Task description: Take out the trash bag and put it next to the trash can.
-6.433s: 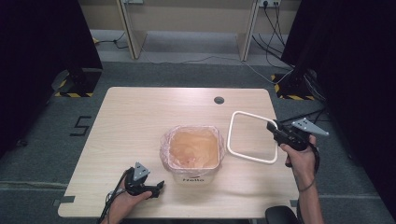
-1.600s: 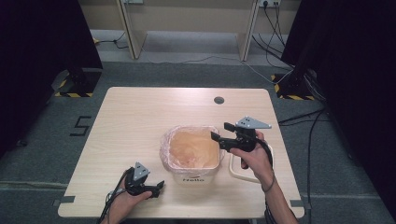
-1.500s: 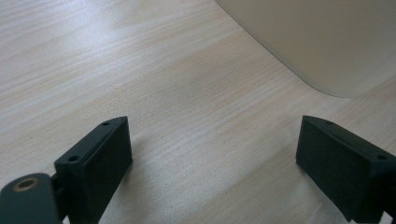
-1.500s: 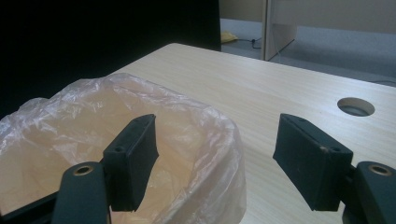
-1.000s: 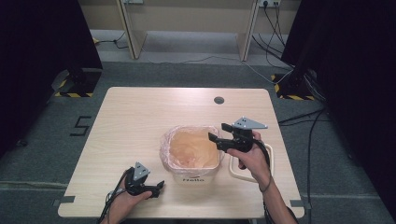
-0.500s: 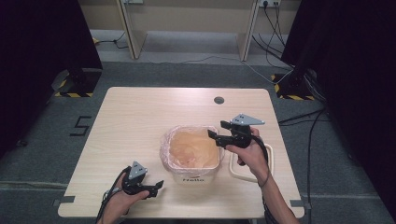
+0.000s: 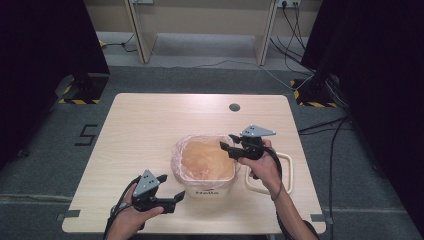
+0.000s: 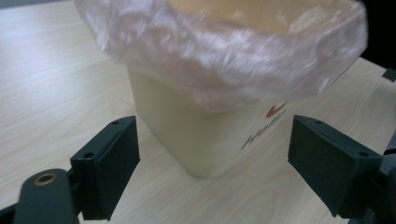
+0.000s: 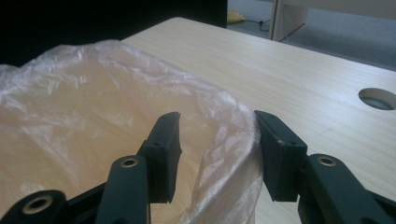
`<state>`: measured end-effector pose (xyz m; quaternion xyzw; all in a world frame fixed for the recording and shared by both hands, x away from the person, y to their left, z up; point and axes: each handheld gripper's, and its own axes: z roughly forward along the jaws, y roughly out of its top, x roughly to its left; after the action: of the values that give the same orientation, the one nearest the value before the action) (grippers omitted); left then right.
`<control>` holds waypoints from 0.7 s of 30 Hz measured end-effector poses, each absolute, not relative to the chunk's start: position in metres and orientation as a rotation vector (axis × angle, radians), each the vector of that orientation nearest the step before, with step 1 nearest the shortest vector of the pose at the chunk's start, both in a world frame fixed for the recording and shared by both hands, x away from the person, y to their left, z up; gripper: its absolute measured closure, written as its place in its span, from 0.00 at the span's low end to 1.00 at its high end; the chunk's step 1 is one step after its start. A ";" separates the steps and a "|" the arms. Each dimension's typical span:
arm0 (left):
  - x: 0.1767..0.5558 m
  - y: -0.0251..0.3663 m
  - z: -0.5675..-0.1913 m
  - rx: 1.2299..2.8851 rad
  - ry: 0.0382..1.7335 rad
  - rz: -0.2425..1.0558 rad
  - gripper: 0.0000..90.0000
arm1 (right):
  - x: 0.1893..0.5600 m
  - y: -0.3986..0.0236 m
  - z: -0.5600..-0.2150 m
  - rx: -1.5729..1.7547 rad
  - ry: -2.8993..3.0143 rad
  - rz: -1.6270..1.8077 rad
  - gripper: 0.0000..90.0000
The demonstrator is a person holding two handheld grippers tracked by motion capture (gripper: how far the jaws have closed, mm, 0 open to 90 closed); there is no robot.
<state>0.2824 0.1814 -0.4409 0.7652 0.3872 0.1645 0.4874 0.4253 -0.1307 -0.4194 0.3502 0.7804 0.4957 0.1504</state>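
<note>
Bag liner [image 9: 219, 121] over the bin's [image 8: 201, 135] rim sits between my right gripper's [image 9: 217, 154] half-closed, just-narrowing jaws, left gripper [image 8: 210, 154] spread before the bin; a shallow pinch could slip or tear the film.

Overhead looks forward-down; gripper cameras close (sharing bin [image 7: 207, 172]).

Tongs [image 9: 217, 156] closing astride the bag's rim [image 9: 233, 116].
</note>
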 end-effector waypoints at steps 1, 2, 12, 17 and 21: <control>0.282 0.180 -0.438 1.856 0.935 0.406 0.18 | 0.426 -0.130 -0.421 0.998 2.247 1.413 0.62; 0.281 0.179 -0.436 1.849 0.929 0.411 0.18 | 0.426 -0.130 -0.422 0.986 2.248 1.408 0.64; 0.279 0.171 -0.426 1.796 0.916 0.368 0.18 | 0.421 -0.131 -0.415 0.880 2.214 1.364 0.75; 0.281 0.166 -0.423 1.819 0.898 0.409 0.18 | 0.421 -0.130 -0.416 0.868 2.197 1.371 0.76; 0.281 0.162 -0.423 1.823 0.889 0.408 0.18 | 0.420 -0.132 -0.412 0.884 2.168 1.388 0.78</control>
<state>0.2809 0.1615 -0.4232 0.7574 0.3692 0.1696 0.5111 0.4202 -0.1316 -0.4123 0.3178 0.7790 0.4987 0.2085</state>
